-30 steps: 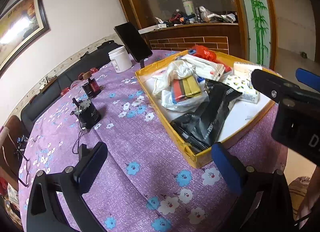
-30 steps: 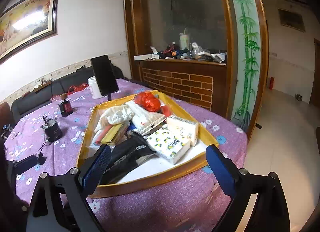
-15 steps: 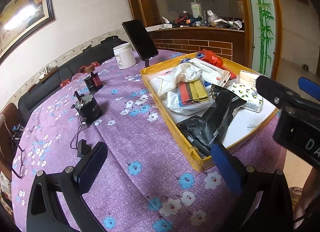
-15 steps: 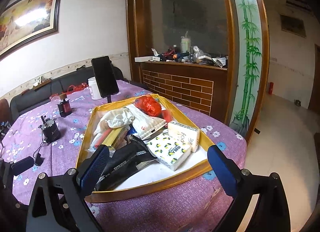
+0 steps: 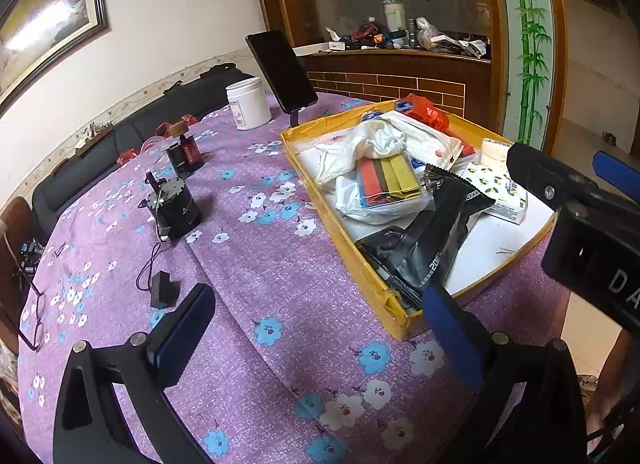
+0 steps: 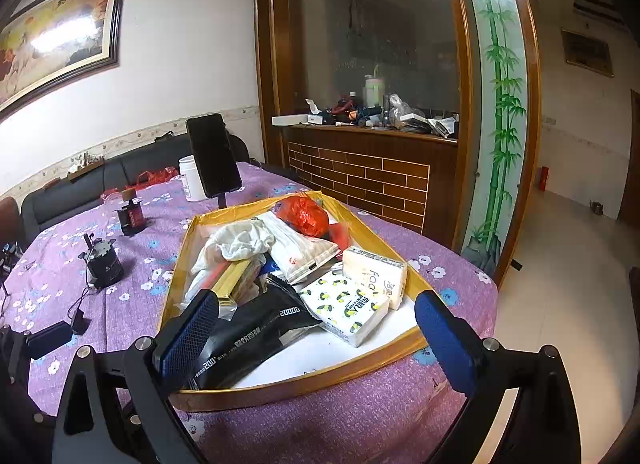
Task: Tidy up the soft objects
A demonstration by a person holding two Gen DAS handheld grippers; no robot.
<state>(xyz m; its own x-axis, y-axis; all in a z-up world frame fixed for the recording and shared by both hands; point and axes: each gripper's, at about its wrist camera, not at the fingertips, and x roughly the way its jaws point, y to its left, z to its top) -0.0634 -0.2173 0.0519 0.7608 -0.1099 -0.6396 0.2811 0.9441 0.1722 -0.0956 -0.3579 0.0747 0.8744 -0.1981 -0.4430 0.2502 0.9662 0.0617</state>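
On the desk (image 5: 280, 272), covered in purple flowered cloth, a shallow yellow tray (image 6: 280, 386) holds the soft things in a loose heap: a black foil pouch (image 6: 248, 334) lies at the near end, a tissue pack with a green leaf print (image 6: 346, 306) sits just beside it, and a second pale tissue pack (image 6: 376, 270) leans against that one. Farther back are a crumpled white cloth (image 6: 240, 240), a clear bag of red and yellow strips (image 5: 386, 180) and a red plastic bag (image 6: 304, 214) at the far end. The left tongs (image 5: 316, 330) hover spread wide over bare cloth left of the tray, holding nothing. The right tongs (image 6: 316, 326) hang above the tray's near edge, also wide apart and empty. A dark phone on a stand (image 6: 214, 158) rises behind the tray.
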